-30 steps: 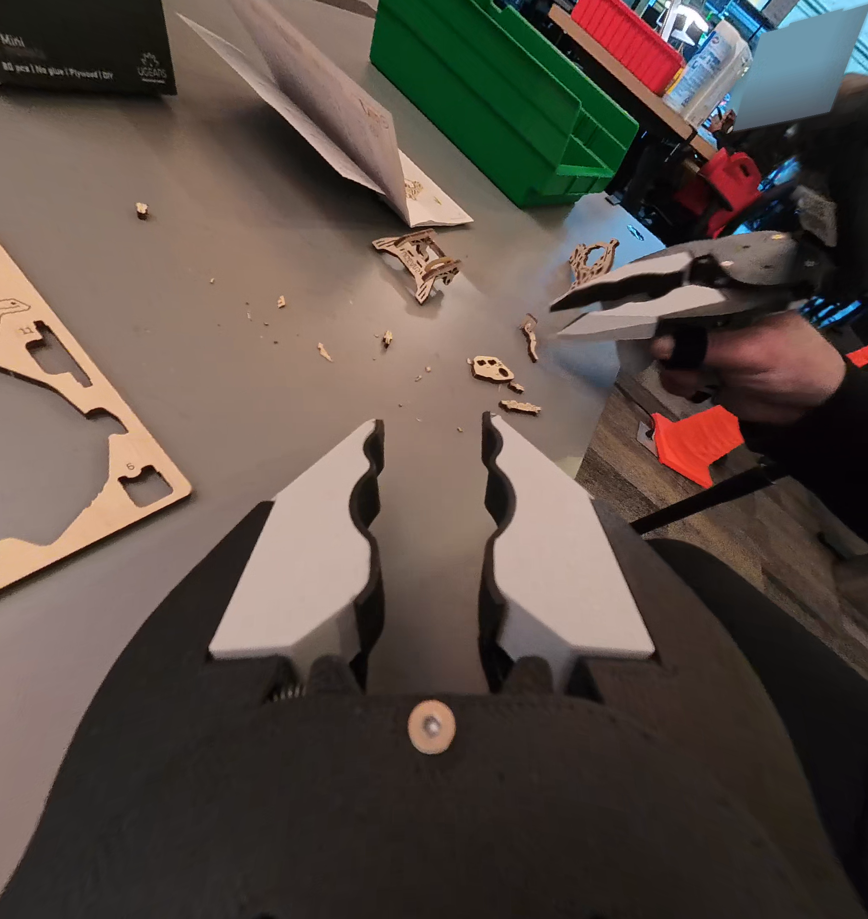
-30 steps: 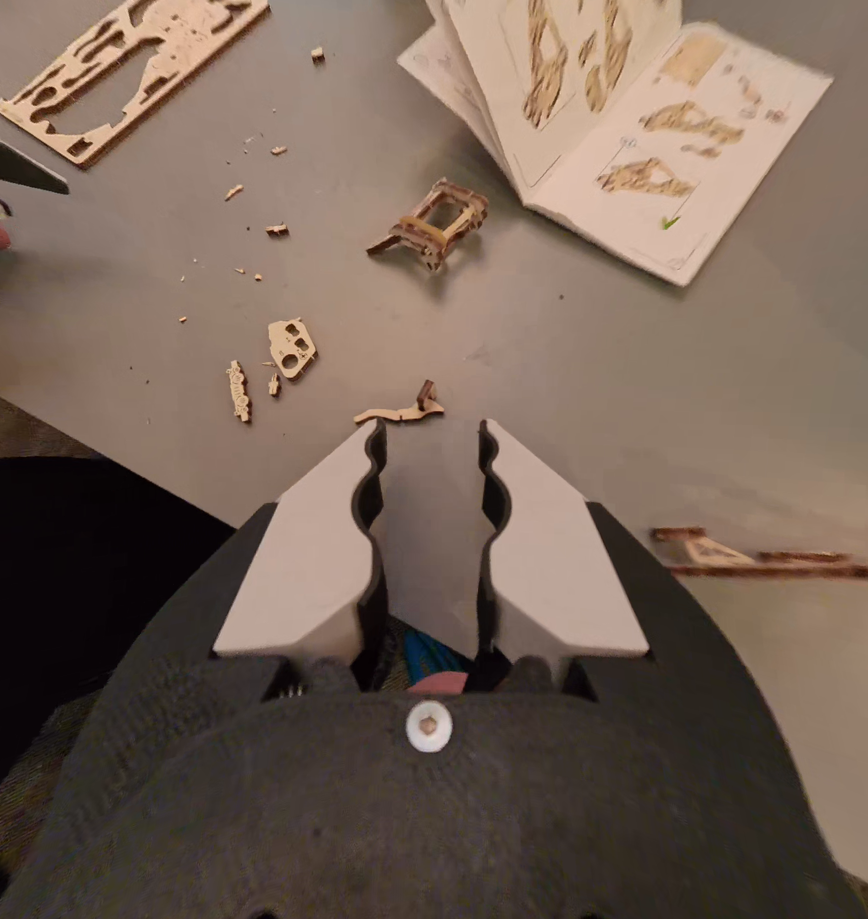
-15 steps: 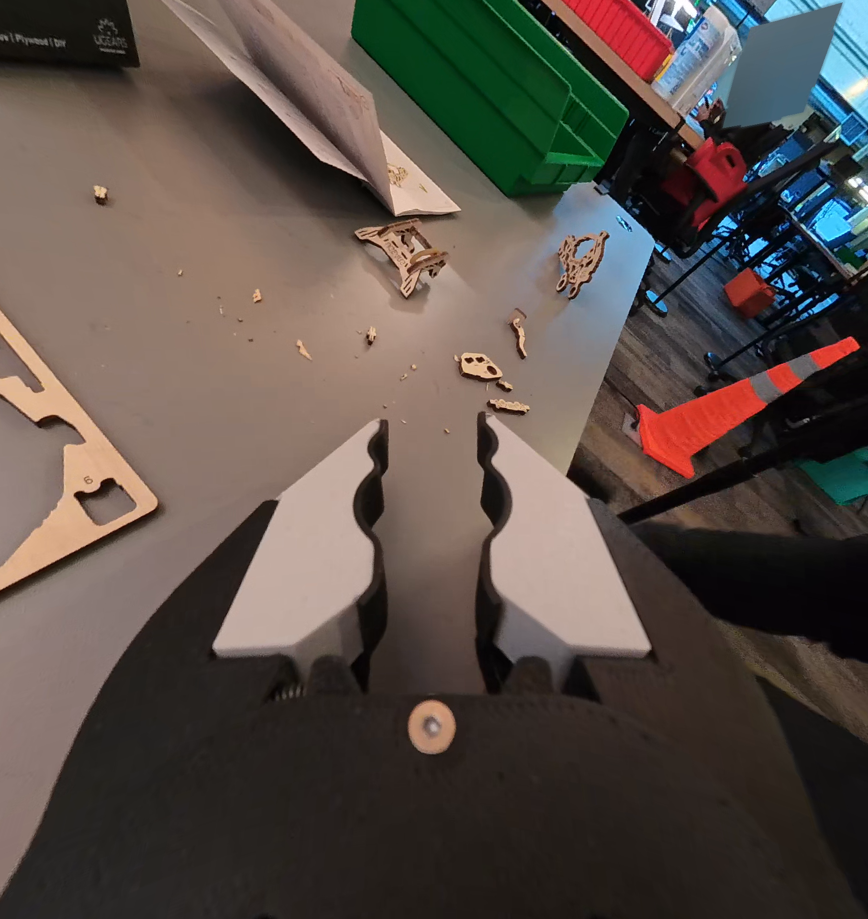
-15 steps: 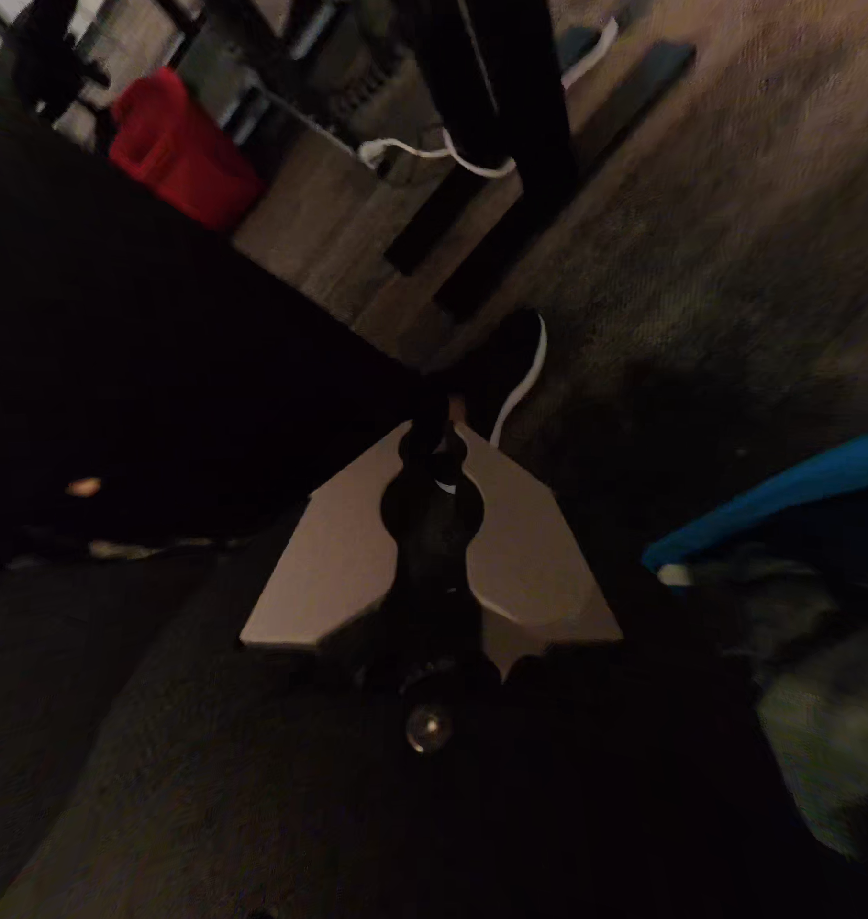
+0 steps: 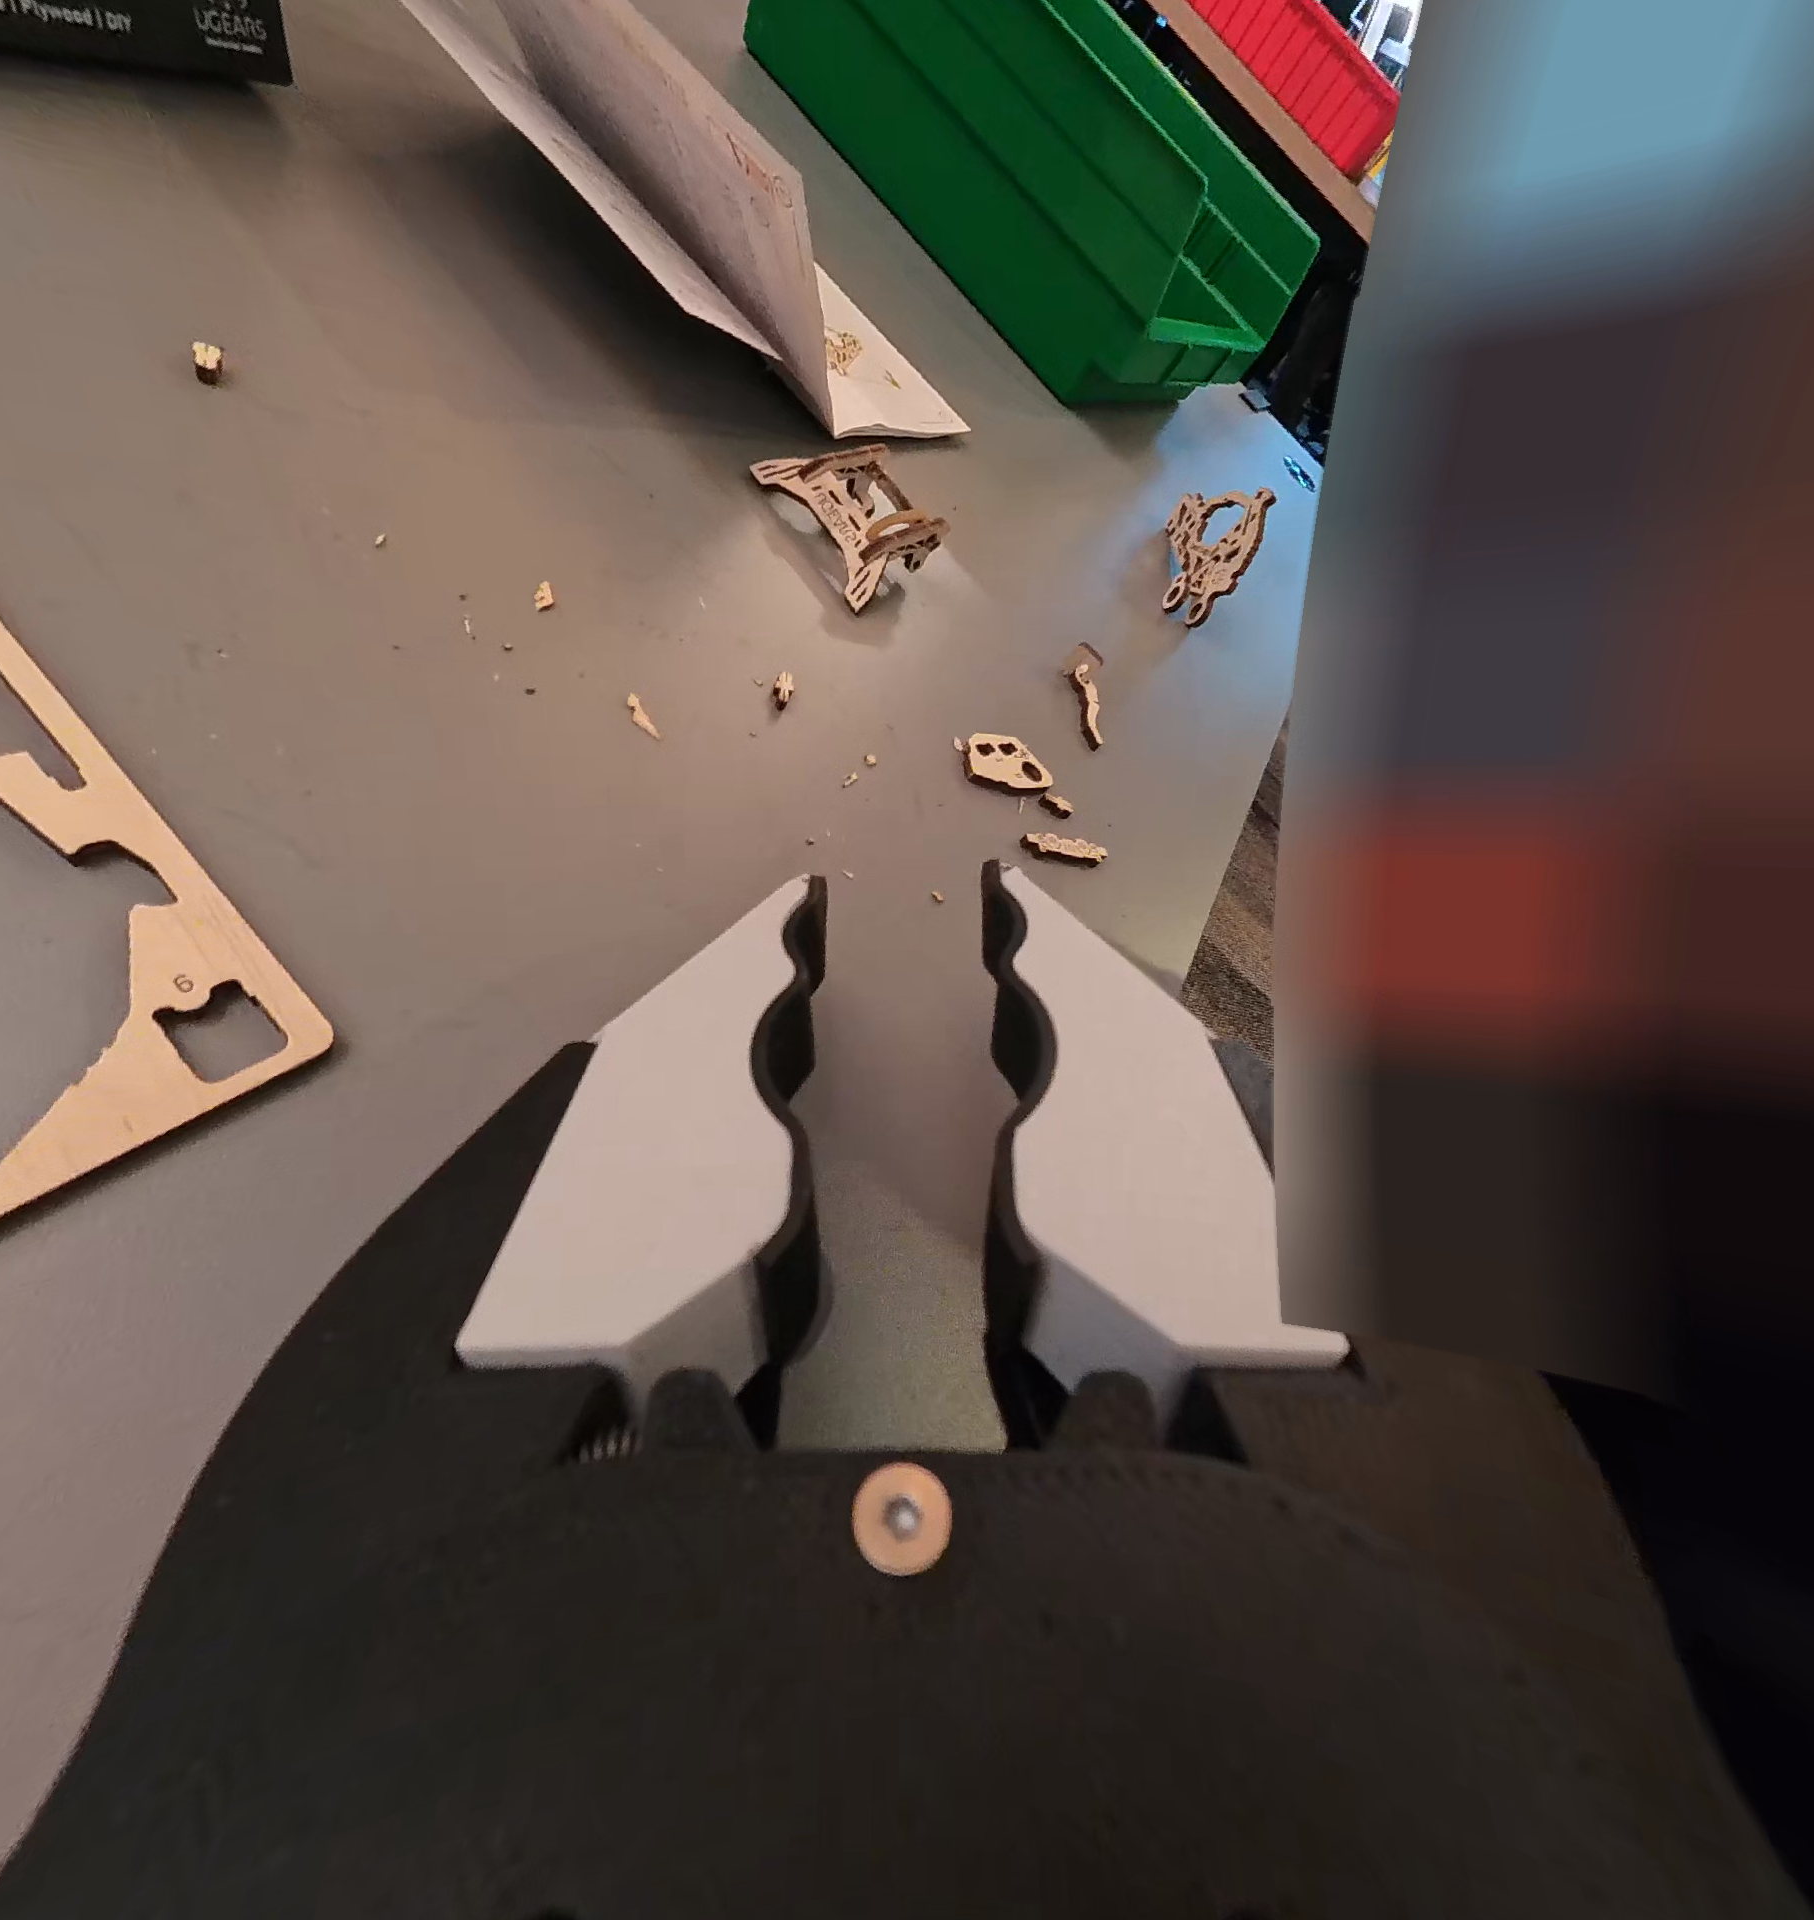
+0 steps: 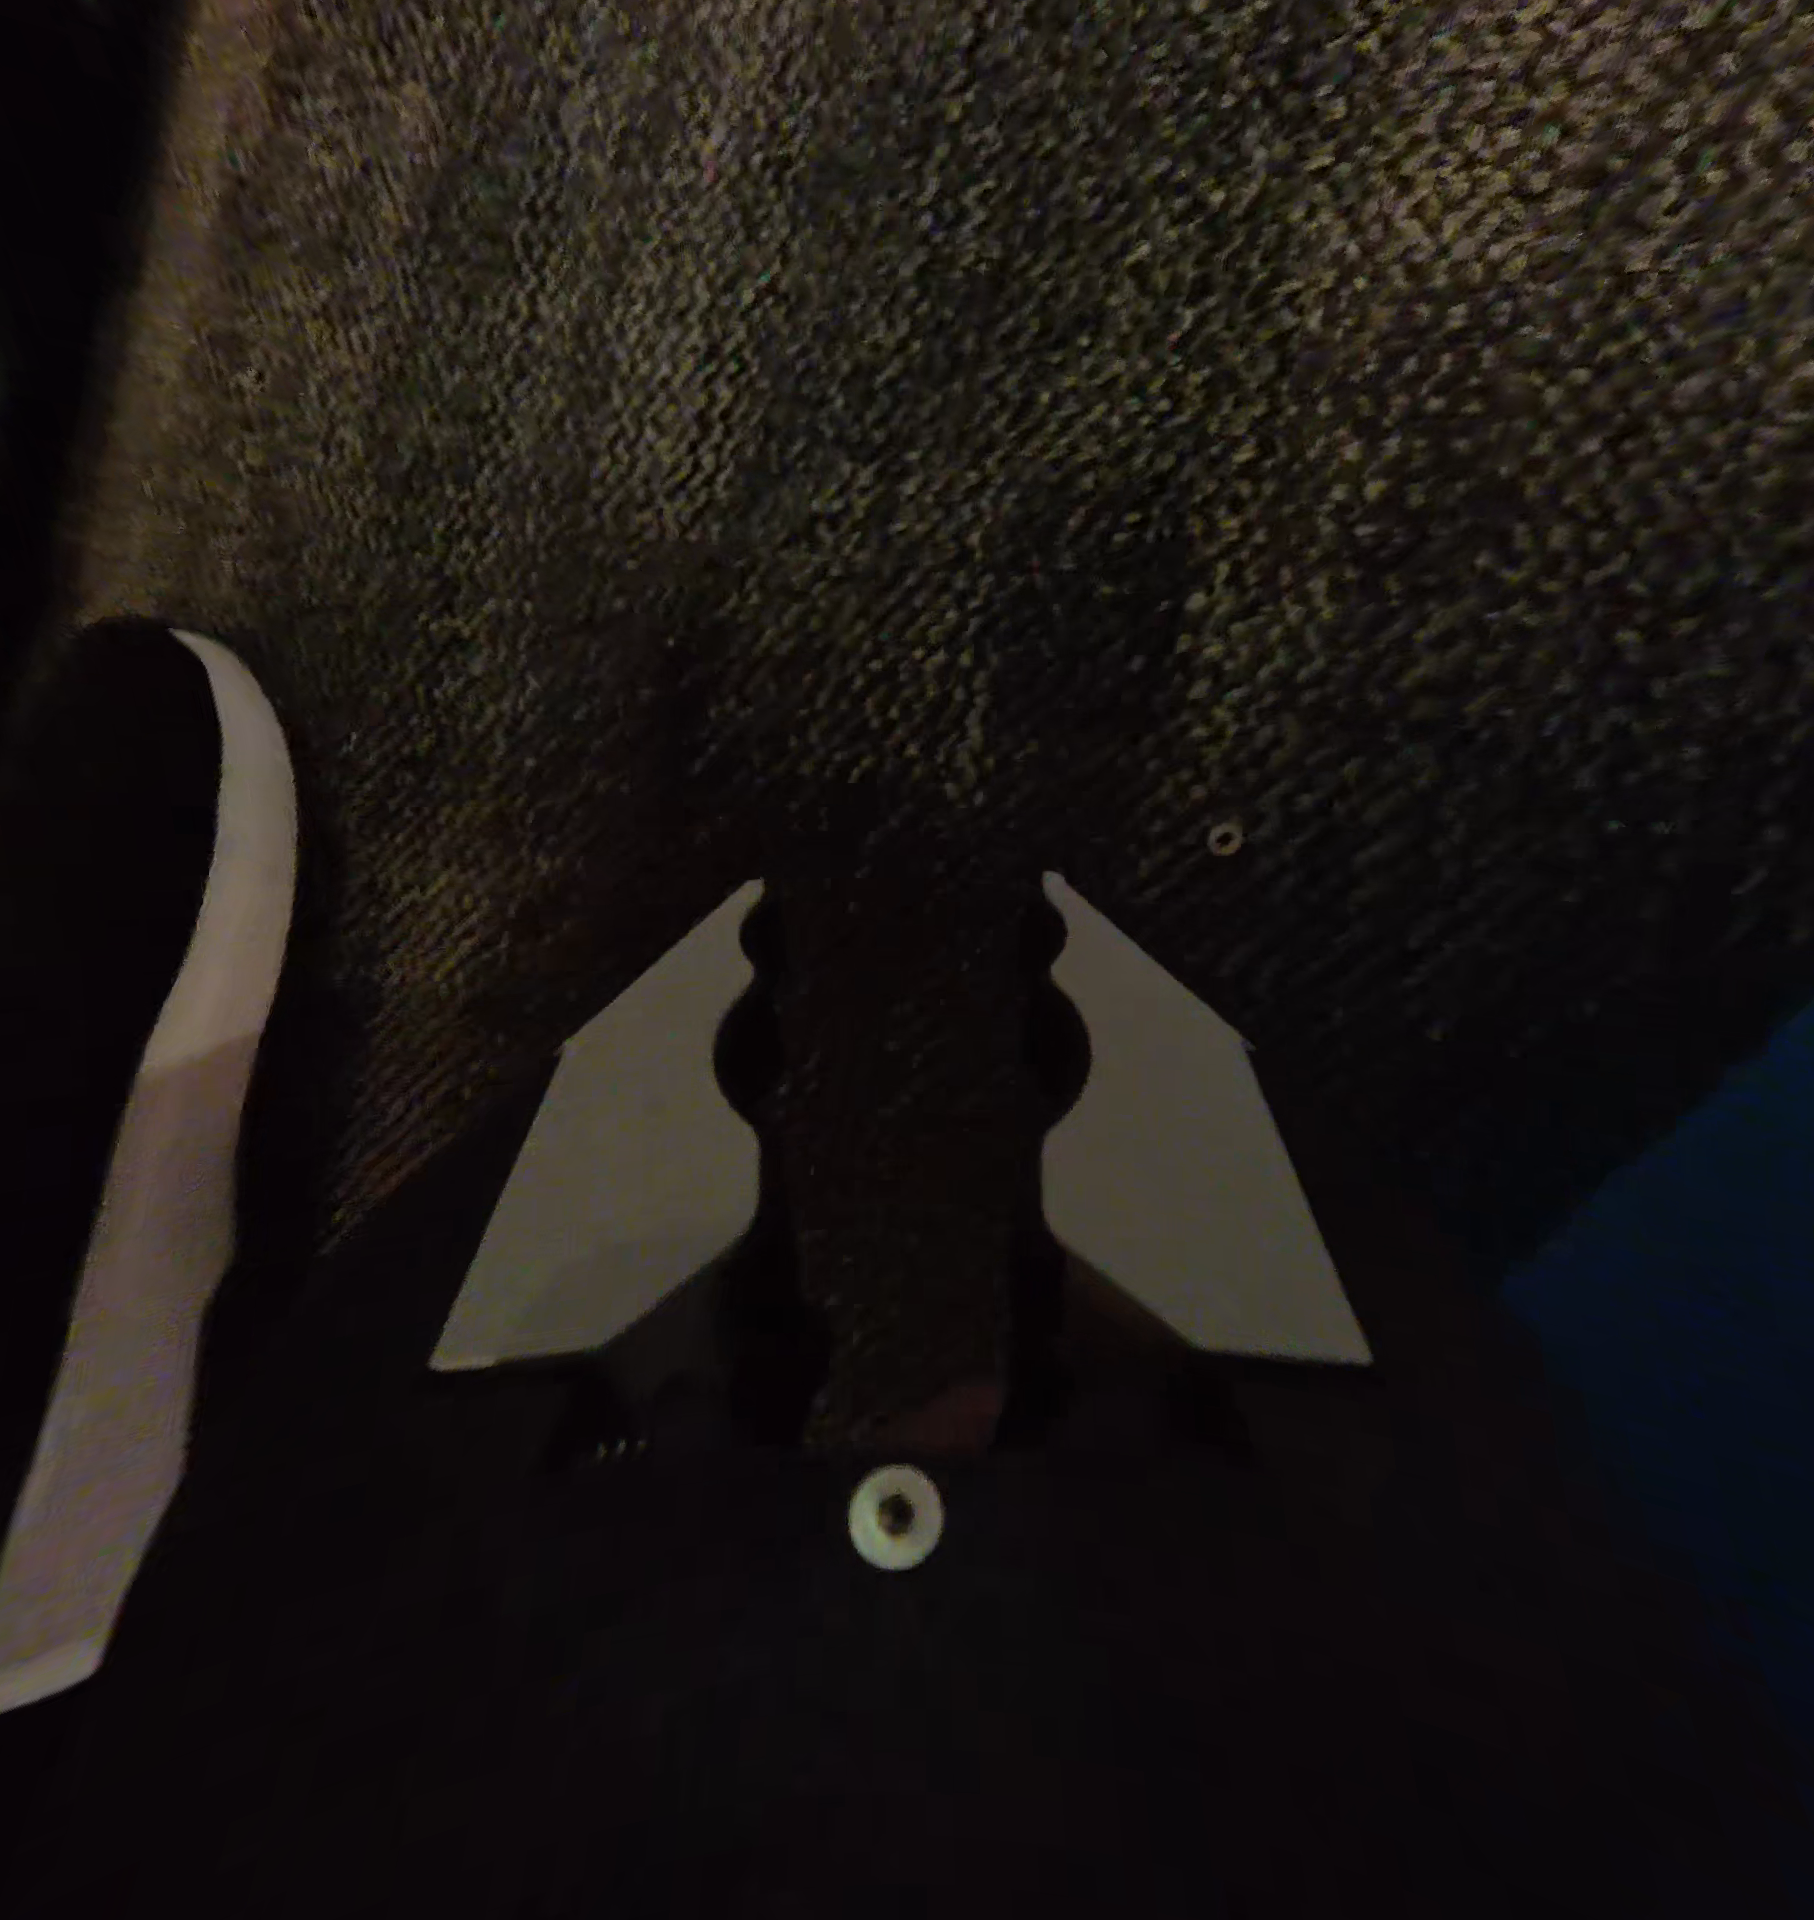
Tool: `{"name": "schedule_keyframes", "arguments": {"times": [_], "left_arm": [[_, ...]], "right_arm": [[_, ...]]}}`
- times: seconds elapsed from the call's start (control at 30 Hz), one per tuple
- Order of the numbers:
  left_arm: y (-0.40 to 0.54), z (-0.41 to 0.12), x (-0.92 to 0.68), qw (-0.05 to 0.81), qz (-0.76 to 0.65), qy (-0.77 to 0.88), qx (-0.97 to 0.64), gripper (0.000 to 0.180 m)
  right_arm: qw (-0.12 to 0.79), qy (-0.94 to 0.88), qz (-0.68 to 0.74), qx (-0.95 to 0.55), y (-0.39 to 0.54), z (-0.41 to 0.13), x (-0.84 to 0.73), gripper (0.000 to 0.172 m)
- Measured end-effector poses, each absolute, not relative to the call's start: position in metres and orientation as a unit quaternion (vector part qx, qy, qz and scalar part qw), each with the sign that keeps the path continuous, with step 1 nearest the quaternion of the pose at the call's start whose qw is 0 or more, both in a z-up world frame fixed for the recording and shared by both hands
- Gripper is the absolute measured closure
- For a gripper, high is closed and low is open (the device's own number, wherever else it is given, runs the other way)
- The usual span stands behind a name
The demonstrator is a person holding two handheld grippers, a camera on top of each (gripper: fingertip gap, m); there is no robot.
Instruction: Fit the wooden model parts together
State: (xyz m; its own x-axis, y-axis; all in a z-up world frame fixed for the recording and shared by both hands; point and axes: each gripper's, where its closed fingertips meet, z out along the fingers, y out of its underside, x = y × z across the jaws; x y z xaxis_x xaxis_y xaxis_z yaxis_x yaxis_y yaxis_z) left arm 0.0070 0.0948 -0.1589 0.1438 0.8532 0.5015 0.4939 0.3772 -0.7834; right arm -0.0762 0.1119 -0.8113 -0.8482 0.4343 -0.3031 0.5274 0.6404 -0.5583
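My left gripper (image 5: 903, 883) agape, bare, over grey surface (image 5: 415, 727) near wooden parts (image 5: 1007, 764); right gripper (image 6: 903, 894) agape, bare, above dark carpet (image 6: 986, 416).

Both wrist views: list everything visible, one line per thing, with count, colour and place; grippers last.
Table: one, grey, left wrist view.
Plywood sheet: one, pale wood, cut out, table's left.
Part-built model: one, wood, table centre.
Loose model parts: several, wood, near table's right edge.
Booklet: one, white, propped open, behind the model.
Box: one, black, top left.
Bins: green one, red one behind.
Carpet: dark, fills right wrist view.
Shoe: one, black, white sole.
Left gripper: open, empty.
Right gripper: open, empty.
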Motion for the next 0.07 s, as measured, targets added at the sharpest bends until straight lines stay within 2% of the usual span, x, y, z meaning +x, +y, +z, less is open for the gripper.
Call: {"name": "schedule_keyframes", "arguments": {"times": [0.07], "left_arm": [[0.094,-0.16,0.006,0.535,0.163,-0.638,-0.529,0.153]], "right_arm": [[0.068,0.901,-0.333,0.269,0.114,-0.824,-0.101,0.131]]}}
